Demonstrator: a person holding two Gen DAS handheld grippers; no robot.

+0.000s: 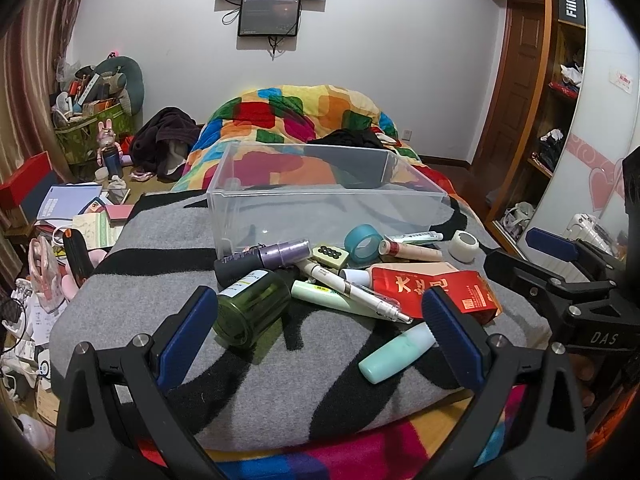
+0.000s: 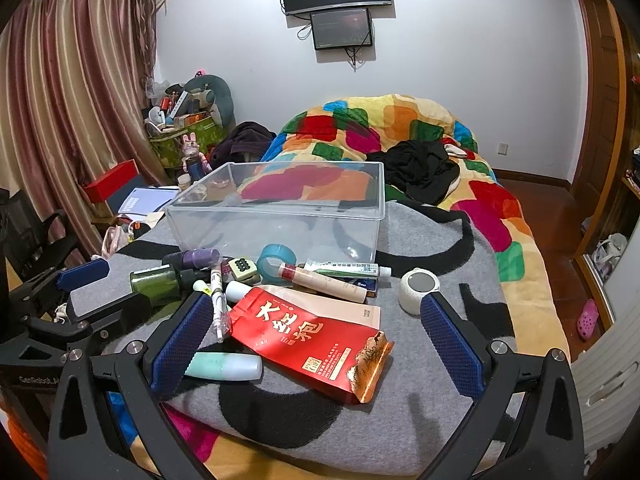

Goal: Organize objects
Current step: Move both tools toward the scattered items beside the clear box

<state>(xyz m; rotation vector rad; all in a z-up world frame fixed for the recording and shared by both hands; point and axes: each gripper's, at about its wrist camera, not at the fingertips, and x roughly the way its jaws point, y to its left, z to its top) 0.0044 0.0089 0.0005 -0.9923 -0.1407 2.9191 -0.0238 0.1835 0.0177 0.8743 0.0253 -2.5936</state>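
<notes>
Grey-and-black blanket (image 1: 168, 248) over the bed, clear plastic bin (image 1: 320, 200) sitting at its far side, nothing visible inside. Clutter heaped just in front of bin: red pouch (image 2: 308, 340), green bottle (image 1: 252, 304), mint tube (image 1: 394, 354), blue tape roll (image 2: 276, 260), white tape roll (image 2: 416, 290). Left gripper (image 1: 320, 336) spread wide, holding nothing, hovering over pile. Right gripper (image 2: 316, 348) likewise wide, unloaded, straddling red pouch.
</notes>
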